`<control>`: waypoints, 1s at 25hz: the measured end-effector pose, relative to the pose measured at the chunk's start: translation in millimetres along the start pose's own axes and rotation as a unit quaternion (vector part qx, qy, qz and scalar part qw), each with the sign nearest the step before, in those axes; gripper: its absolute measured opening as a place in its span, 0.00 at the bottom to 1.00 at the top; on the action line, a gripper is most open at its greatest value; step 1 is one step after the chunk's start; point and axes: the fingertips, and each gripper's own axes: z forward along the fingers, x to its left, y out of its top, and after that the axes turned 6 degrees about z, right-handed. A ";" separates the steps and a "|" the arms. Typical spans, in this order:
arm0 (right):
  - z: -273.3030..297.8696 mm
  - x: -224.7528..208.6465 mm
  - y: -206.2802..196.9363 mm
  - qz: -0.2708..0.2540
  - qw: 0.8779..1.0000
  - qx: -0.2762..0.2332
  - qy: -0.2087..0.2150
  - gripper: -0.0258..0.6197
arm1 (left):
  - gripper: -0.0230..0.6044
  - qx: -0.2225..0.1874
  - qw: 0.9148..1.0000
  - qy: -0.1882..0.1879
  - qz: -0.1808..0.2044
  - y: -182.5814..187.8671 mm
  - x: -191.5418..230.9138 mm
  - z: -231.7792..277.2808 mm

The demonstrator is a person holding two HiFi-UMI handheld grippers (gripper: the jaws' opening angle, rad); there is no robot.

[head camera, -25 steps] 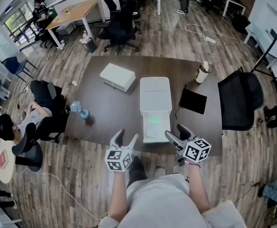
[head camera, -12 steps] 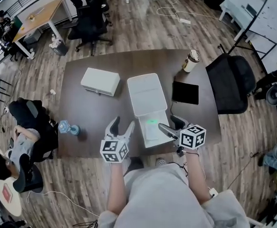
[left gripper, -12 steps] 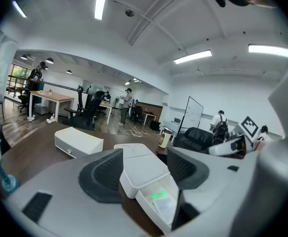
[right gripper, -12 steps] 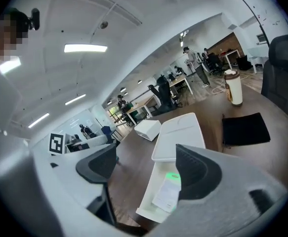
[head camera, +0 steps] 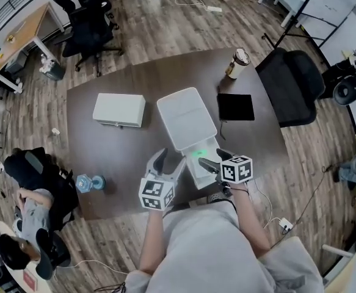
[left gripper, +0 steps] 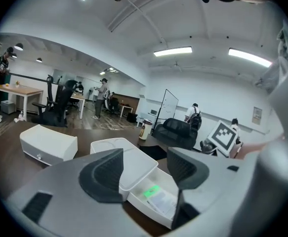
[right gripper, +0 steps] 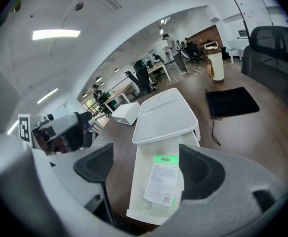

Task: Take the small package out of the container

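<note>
Approach: right tongs [head camera: 214,160], just opened wider, empty, poised over package [right gripper: 162,182] in container [right gripper: 140,180]; left tongs [head camera: 170,160] open; next should descend, pinch.

Head view: from high above the person, facing steeply down; the whole brown table [head camera: 116,157] and the floor around it fit in frame.
Left gripper view: low at the table's near edge, facing almost level across it past the left gripper [left gripper: 144,168]; ceiling fills the upper half.
Right gripper view: close over the open white container [right gripper: 163,115], tilted down past the right gripper [right gripper: 146,164].
Shared: all three show the container, the second white box [head camera: 119,110] and the lidded cup [head camera: 238,63].
</note>
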 end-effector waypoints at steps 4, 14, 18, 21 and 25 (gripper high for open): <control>12.6 -8.9 -7.3 0.014 0.999 0.002 -0.048 0.68 | 0.46 0.003 0.999 -0.044 -0.008 -7.9 -2.3 8.5; 29.6 -27.0 -35.6 0.039 0.993 0.028 -0.106 0.68 | 0.45 0.030 0.997 -0.073 0.005 -44.4 12.7 39.7; 37.1 -28.8 -41.5 0.049 0.993 0.046 -0.102 0.68 | 0.44 0.046 0.996 -0.069 0.014 -55.5 23.9 53.3; 41.9 -36.9 -44.9 0.052 0.990 0.058 -0.116 0.68 | 0.44 0.050 0.996 -0.071 0.018 -55.4 28.6 57.5; 51.8 -50.8 -47.1 0.042 0.984 0.084 -0.150 0.68 | 0.44 0.061 0.995 -0.070 0.023 -59.6 40.1 61.9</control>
